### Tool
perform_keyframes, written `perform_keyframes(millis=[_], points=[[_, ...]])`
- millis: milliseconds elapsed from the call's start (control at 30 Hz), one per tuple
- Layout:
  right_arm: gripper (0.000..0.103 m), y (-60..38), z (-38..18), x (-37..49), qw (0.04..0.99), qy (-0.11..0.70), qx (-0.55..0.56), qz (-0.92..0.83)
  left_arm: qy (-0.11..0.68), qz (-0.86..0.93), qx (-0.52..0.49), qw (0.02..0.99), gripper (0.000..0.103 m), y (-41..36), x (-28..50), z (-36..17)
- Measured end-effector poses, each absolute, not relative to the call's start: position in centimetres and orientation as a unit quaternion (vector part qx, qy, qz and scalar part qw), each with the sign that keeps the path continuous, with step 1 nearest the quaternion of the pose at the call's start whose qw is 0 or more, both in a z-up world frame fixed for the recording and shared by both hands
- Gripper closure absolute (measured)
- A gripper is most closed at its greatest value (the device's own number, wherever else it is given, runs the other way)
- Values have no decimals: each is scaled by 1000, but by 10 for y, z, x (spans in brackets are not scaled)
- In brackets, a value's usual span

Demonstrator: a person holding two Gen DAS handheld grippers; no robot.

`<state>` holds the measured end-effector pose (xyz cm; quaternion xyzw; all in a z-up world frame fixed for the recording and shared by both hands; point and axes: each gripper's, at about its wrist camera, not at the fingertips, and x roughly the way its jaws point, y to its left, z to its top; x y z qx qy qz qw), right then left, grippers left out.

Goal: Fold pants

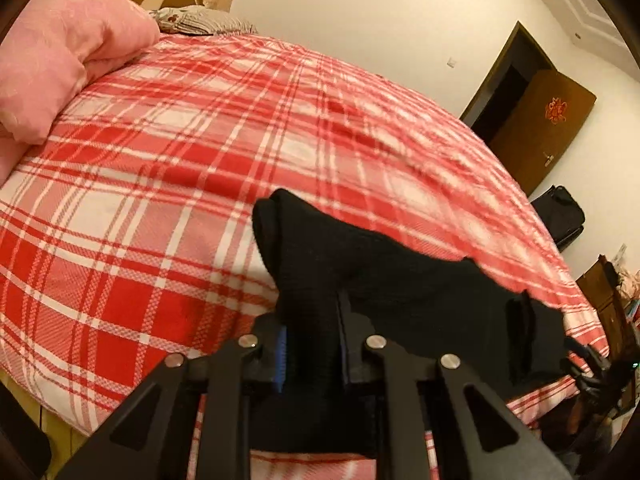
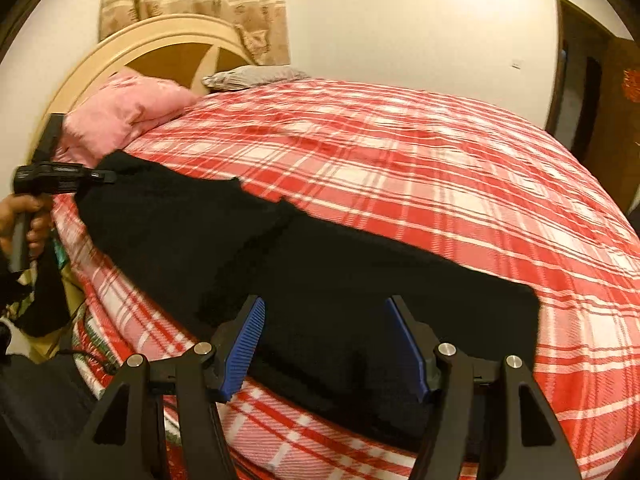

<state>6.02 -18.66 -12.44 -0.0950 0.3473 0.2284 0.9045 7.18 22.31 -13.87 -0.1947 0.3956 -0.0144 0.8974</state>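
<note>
Black pants (image 2: 304, 264) lie stretched along the near edge of a bed with a red and white plaid cover (image 2: 420, 168). My left gripper (image 1: 310, 320) is shut on one end of the pants (image 1: 360, 264), which bunches up between its fingers and is lifted a little. It also shows at the far left of the right wrist view (image 2: 102, 177), held by a hand. My right gripper (image 2: 324, 320) is open, its blue pads on either side of the other end of the pants, just above the cloth.
A pink quilt (image 1: 60, 64) and a grey pillow (image 2: 256, 76) lie at the head of the bed by a curved headboard (image 2: 132, 52). A brown door (image 1: 540, 128) and a black bag (image 1: 560, 216) stand past the bed's far side.
</note>
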Motion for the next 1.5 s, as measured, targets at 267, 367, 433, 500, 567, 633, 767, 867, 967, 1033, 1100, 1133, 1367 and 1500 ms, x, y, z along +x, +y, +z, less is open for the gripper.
perform_keyframes(millis=[267,367,433,500,567,633,767,867,967,1033,1100,1133,1367,1500], points=[[39,-231,-105,79,922,350,-44,157,364,-120,-233,894,83,175,65,-90],[39,-247,-98,83,927,348,-30,133,358,-152,-226,893,83,149,70,-77],[39,-260,-94,84,931,345,-20,121,358,-171,-216,892,83,134,76,-72],[39,-268,-90,84,933,341,-17,112,360,-190,-208,890,83,117,81,-66],[39,-276,-86,84,936,337,-15,102,359,-212,-197,887,83,98,86,-58],[39,-286,-82,84,938,333,-7,94,358,-236,-190,883,83,78,94,-51],[39,-301,-79,88,941,330,5,78,358,-267,-169,879,83,44,101,-39],[39,-309,-76,90,942,329,10,70,366,-289,-160,870,83,18,110,-35],[39,-315,-77,92,942,331,13,63,376,-313,-147,860,83,-10,116,-33],[39,-319,-79,95,940,336,14,59,386,-328,-132,852,83,-31,121,-33],[39,-323,-82,99,939,340,18,54,395,-338,-121,845,83,-47,122,-34],[39,-325,-83,100,938,342,21,53,400,-343,-114,842,83,-56,124,-36],[39,-340,-90,108,934,353,34,41,451,-355,-63,817,83,-123,144,-67],[39,-349,-93,112,932,358,42,34,470,-346,-40,811,83,-150,152,-90]])
